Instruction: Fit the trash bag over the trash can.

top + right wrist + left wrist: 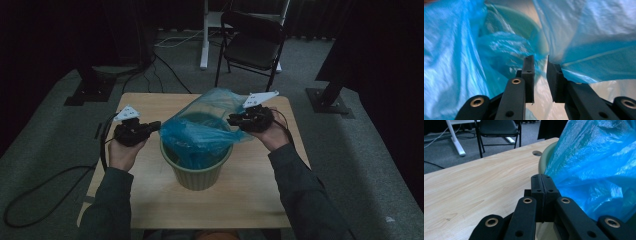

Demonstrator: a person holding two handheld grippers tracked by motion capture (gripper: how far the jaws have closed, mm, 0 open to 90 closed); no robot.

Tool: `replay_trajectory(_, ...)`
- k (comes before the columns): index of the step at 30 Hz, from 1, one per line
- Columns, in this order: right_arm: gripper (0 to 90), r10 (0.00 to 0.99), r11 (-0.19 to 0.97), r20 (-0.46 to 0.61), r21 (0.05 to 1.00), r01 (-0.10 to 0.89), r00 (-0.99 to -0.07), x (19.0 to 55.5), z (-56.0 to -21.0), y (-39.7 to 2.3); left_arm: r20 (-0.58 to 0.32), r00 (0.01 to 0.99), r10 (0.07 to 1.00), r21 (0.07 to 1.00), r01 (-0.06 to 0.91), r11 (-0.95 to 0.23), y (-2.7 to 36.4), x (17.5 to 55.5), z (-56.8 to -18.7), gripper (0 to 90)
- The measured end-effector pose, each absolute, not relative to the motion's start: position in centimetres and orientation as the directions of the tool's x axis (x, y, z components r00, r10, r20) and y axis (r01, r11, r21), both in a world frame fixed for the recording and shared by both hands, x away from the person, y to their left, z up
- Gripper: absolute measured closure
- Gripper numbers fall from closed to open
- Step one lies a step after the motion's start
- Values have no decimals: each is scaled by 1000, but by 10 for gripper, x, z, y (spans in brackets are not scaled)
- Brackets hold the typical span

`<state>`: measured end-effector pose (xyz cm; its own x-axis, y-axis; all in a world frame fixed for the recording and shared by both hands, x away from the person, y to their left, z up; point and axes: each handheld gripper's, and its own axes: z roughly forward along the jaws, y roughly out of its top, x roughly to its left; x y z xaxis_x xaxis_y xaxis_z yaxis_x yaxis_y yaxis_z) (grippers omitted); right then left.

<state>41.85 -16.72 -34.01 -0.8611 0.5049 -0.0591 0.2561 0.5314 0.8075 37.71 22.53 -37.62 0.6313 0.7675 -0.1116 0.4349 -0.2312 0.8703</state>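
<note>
I have a pale green bin (pixel 197 172) standing near the middle of the wooden table (pixel 250 195), with a blue plastic bag (pixel 200 132) draped in and over its mouth. My left gripper (pixel 156 124) sits just left of the bin, its tip at the bag's left edge. In the left gripper view the jaws are pressed fully together and the bag (pixel 596 170) lies just to the right of them (I cannot tell whether any film is pinched between the pads). My right gripper (pixel 232 120) is at the far right of the bin's rim. Its jaws stand a little apart, with the bag's film (pixel 584 37) crowding the gap but not clamped.
</note>
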Motion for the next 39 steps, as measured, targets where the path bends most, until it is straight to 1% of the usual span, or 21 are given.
replay_trajectory(2,778,512,536,-60,802,264,-857,421,-342,-167,-117,628,770,868,442,-228,226,379,-378,897)
replay_trajectory(9,808,561,542,-33,770,337,-827,436,-358,-168,-167,596,785,844,499,-200,230,393,-394,897)
replay_trajectory(15,819,586,542,6,740,398,-810,445,-372,-169,-197,591,782,818,539,-201,229,401,-407,897)
replay_trajectory(21,827,582,569,23,703,428,-813,449,-385,-168,-241,592,769,801,568,-187,227,407,-418,896)
replay_trajectory(28,845,576,599,33,663,449,-817,449,-394,-161,-261,594,761,787,587,-189,222,411,-426,896)
replay_trajectory(29,859,576,601,36,658,453,-817,450,-396,-160,-260,593,762,784,591,-192,222,411,-427,897)
replay_trajectory(34,875,570,630,49,615,475,-820,450,-406,-159,-268,588,763,770,607,-198,220,412,-434,896)
replay_trajectory(39,884,559,636,75,600,485,-826,449,-413,-162,-280,586,760,770,610,-186,222,411,-436,893)
